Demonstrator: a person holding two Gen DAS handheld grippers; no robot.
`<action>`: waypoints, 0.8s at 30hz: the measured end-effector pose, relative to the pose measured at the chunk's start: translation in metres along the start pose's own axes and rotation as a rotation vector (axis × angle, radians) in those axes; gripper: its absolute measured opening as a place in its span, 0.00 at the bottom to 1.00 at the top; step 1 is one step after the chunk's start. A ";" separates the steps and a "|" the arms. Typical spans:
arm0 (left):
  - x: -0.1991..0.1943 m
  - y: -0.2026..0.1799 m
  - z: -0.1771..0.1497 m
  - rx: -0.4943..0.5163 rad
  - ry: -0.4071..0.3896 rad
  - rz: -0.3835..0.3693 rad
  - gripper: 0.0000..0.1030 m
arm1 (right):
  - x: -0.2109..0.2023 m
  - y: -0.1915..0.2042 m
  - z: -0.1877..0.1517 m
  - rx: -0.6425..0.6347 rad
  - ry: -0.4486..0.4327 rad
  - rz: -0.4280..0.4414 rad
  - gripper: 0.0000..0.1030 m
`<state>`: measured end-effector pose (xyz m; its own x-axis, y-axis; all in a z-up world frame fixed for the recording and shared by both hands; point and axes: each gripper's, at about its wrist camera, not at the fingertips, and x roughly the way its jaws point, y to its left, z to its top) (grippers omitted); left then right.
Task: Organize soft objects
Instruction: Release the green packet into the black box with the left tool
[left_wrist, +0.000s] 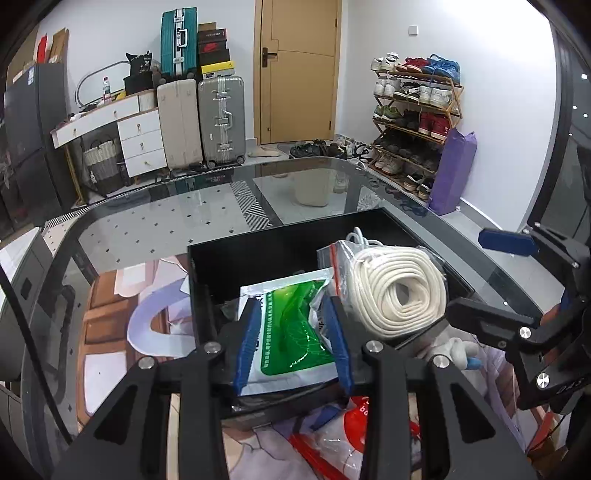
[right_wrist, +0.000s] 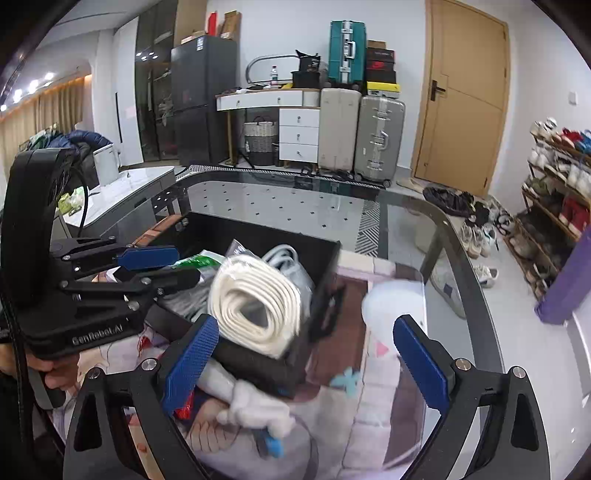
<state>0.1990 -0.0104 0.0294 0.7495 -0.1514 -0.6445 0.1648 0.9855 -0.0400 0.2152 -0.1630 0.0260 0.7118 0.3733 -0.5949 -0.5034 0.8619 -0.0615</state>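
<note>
A black box (left_wrist: 258, 251) stands on the glass table. My left gripper (left_wrist: 293, 339) is shut on a green and white packet (left_wrist: 291, 325) over the box's near side. A coil of white rope (left_wrist: 395, 295) in a clear bag lies in the box's right part; it also shows in the right wrist view (right_wrist: 258, 302). My right gripper (right_wrist: 306, 354) is open and empty at the box's (right_wrist: 325, 266) near right corner, above a white plush toy (right_wrist: 255, 406) on the mat. The left gripper (right_wrist: 162, 266) shows at the left in the right wrist view.
A patterned mat (right_wrist: 369, 406) lies under the glass around the box. A red and white plastic bag (left_wrist: 343, 439) lies in front of the box. The glass table edge (right_wrist: 461, 251) curves to the right. Suitcases (left_wrist: 207, 118) and a shoe rack (left_wrist: 413, 122) stand behind.
</note>
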 end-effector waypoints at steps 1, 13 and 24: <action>-0.001 0.000 -0.001 0.001 0.001 -0.001 0.34 | -0.003 0.000 -0.003 0.012 0.000 0.004 0.94; -0.034 -0.001 -0.009 -0.038 -0.022 -0.026 0.72 | -0.029 -0.009 -0.039 0.154 0.011 0.075 0.99; -0.059 0.002 -0.036 -0.139 -0.030 -0.006 1.00 | -0.023 -0.013 -0.066 0.252 0.051 0.099 0.99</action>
<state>0.1320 0.0036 0.0399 0.7679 -0.1578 -0.6209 0.0805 0.9853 -0.1509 0.1734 -0.2056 -0.0125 0.6363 0.4481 -0.6280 -0.4272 0.8825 0.1969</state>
